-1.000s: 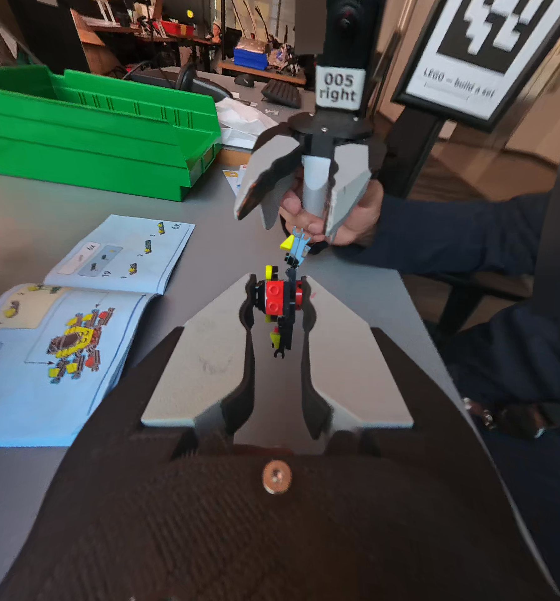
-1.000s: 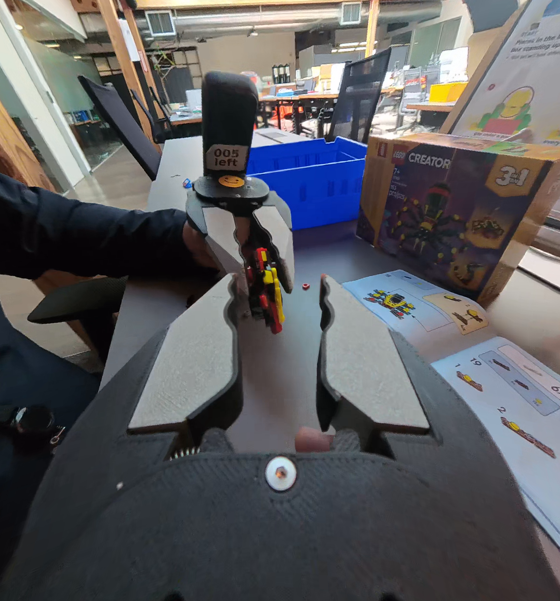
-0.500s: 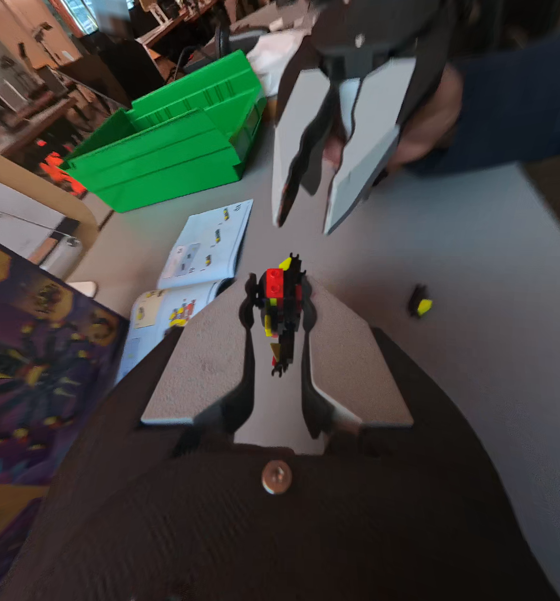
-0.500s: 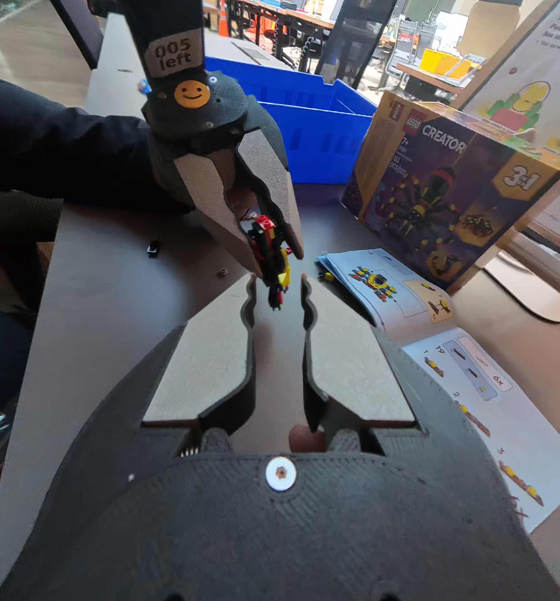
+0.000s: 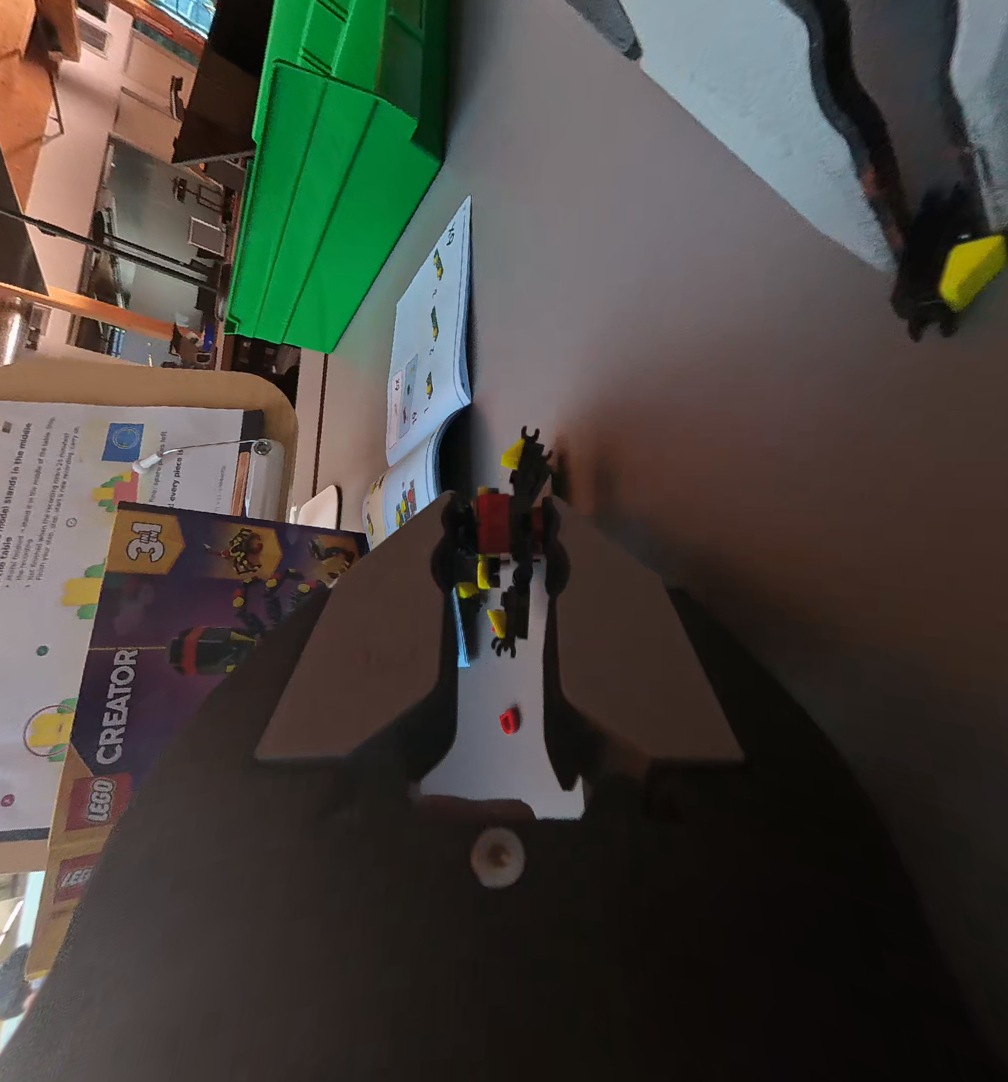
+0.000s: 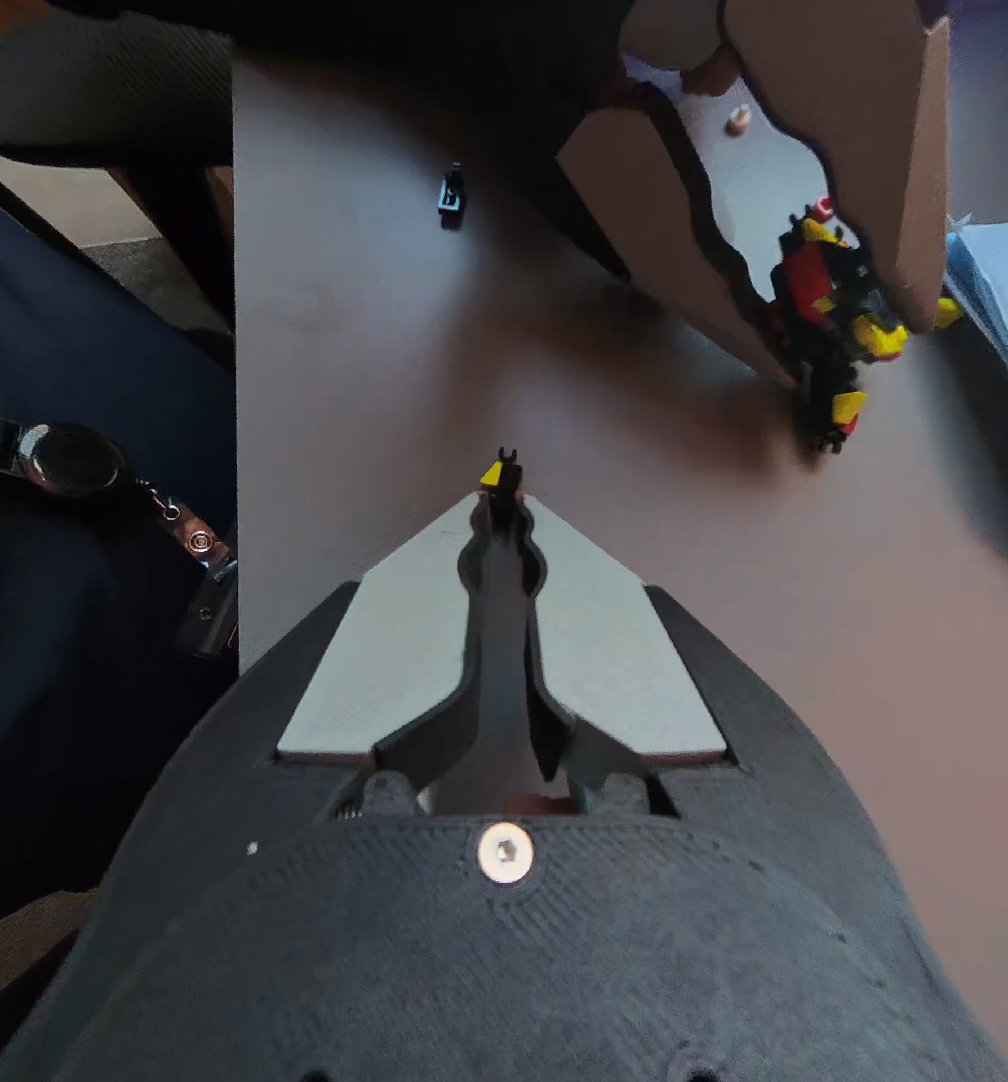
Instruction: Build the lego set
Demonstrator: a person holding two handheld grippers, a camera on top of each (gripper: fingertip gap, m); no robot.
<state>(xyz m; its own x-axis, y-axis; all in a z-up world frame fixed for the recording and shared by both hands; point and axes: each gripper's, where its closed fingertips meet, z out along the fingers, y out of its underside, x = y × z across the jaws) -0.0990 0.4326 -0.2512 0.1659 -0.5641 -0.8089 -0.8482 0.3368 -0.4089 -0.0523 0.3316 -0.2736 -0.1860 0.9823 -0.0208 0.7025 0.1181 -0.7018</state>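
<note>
My left gripper [image 5: 498,515] is shut on the partly built red, black and yellow model [image 5: 504,527], held low over the grey table [image 5: 724,468]. It also shows at the top right of the right wrist view [image 6: 852,351], with the model [image 6: 811,287] between its fingers. My right gripper [image 6: 501,500] is shut on a small black and yellow piece [image 6: 500,473] that sticks out past its fingertips, close to the table top. The same piece [image 5: 967,272] shows at the tips of the right gripper at the top right of the left wrist view.
A small red piece [image 5: 509,720] and a small black piece [image 6: 450,196] lie loose on the table. The open instruction booklet [image 5: 431,328], the green bin [image 5: 337,175] and the set's box [image 5: 197,615] are beyond the left gripper. The table's edge [image 6: 237,410] runs at the left. One gripper's finger ends stand about 11 cm off the other's.
The right gripper has gone down to the table and shut on the black and yellow piece that lay there. The left gripper has rolled and lowered, still holding the model.
</note>
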